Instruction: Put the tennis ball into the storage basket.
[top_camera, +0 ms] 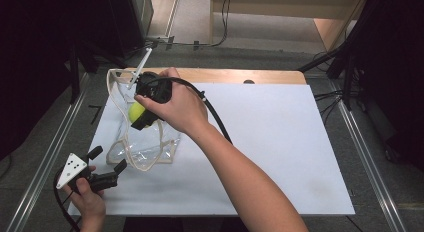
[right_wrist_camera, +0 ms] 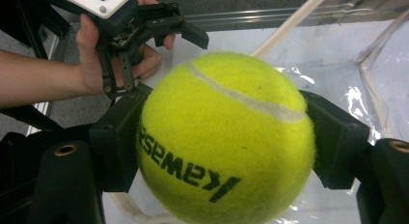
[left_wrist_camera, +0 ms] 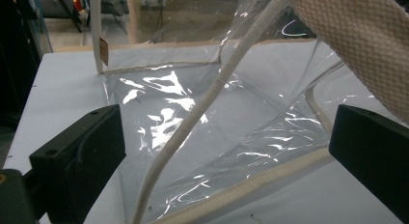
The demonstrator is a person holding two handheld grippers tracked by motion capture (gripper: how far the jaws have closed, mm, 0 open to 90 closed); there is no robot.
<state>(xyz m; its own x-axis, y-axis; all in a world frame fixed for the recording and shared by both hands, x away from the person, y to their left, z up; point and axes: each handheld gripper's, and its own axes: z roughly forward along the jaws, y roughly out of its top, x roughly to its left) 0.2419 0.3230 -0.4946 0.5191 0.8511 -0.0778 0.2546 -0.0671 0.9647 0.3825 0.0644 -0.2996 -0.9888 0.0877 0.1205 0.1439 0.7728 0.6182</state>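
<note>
Here, the right tool (top_camera: pixel 141 112) is clamped on a yellow-green tennis ball (top_camera: pixel 136 111) — both black jaws pressed flat to its sides — and holds it over the clear plastic bag (top_camera: pixel 150 147) that lies on the white sheet covering the worktop (top_camera: pixel 280 142), toward its left side. Nearer the person, the left tool (top_camera: pixel 107 164) sits just beside the bag's near corner with its jaws apart — nothing pressed between them — while the bag's cream webbing strap (left_wrist_camera: pixel 193 122) loops across in front of it.
</note>
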